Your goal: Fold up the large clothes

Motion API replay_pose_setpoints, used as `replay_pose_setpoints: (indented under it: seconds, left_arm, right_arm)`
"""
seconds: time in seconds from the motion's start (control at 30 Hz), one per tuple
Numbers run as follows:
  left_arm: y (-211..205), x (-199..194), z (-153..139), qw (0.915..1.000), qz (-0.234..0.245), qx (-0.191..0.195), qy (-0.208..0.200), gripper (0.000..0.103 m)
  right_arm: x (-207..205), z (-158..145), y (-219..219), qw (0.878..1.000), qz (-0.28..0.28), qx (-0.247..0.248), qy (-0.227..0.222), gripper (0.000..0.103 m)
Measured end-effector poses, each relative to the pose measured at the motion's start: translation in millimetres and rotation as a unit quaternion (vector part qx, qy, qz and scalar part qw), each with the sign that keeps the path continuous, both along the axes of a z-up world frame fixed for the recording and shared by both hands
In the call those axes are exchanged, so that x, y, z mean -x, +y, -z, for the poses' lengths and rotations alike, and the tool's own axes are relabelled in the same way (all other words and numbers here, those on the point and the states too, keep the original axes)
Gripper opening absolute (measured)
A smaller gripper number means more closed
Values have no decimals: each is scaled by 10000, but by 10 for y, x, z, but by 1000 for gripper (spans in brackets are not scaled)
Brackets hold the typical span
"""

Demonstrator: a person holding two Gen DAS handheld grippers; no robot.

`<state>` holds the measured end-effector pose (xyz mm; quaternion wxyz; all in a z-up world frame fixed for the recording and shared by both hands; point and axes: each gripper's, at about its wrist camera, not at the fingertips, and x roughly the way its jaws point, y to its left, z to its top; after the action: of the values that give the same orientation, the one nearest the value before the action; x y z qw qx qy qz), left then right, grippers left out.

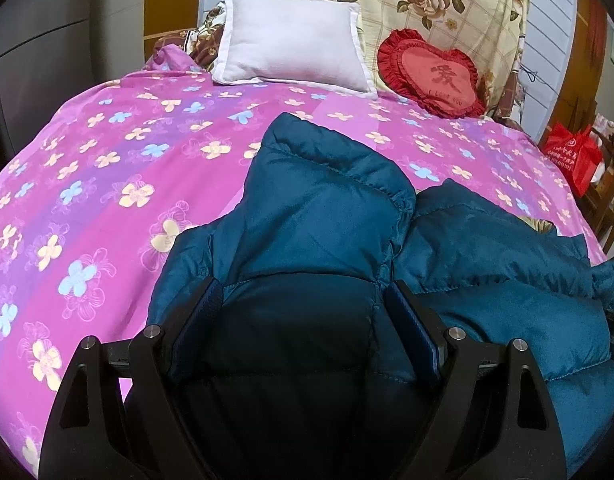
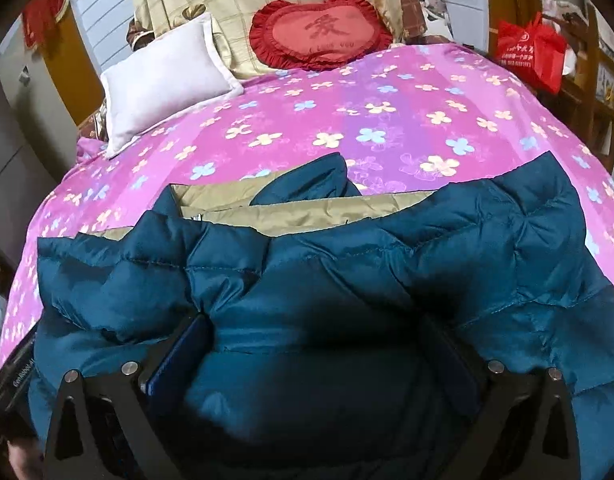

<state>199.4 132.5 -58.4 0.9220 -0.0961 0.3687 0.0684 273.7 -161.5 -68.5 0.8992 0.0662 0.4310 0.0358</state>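
Observation:
A teal puffer jacket (image 1: pixel 327 208) lies on a bed under a pink flowered cover (image 1: pixel 107 168). My left gripper (image 1: pixel 303 304) stands wide, its jaws closed on a thick padded fold of the jacket that fills the gap and rises ahead of the fingers. In the right wrist view the jacket (image 2: pixel 347 272) spreads across the near side of the bed, with its olive lining (image 2: pixel 291 216) showing along the far edge. My right gripper (image 2: pixel 319 340) also holds a bulky fold of it, and creases run to the left pad (image 2: pixel 179 356).
A white pillow (image 1: pixel 295 48) and a red heart cushion (image 1: pixel 435 72) lean on a floral quilt at the head of the bed. A red bag (image 2: pixel 531 52) and wooden furniture stand off the bed's right side. Grey cabinets (image 1: pixel 39 48) stand left.

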Motion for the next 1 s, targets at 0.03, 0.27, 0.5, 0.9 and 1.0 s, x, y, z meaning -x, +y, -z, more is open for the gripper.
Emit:
replay_pose_setpoints:
  seconds: [0.03, 0.27, 0.5, 0.9, 1.0]
  left_arm:
    - [3, 0, 1, 10000, 0, 5, 0, 84]
    - [-4, -1, 4, 10000, 2, 11, 7, 84]
    - [1, -9, 14, 10000, -7, 8, 32, 84]
    - [17, -25, 21, 10000, -11, 43, 47, 84]
    - [19, -26, 21, 10000, -11, 34, 51, 84]
  right_arm:
    - [-8, 8, -15, 10000, 3, -6, -6, 103]
    - [0, 21, -9, 10000, 4, -35, 7, 103]
    - [117, -81, -49, 9999, -42, -165, 13, 103]
    - [1100, -439, -200, 9967, 132, 322, -740, 103]
    - [1134, -182, -256, 9991, 18, 322, -284, 103]
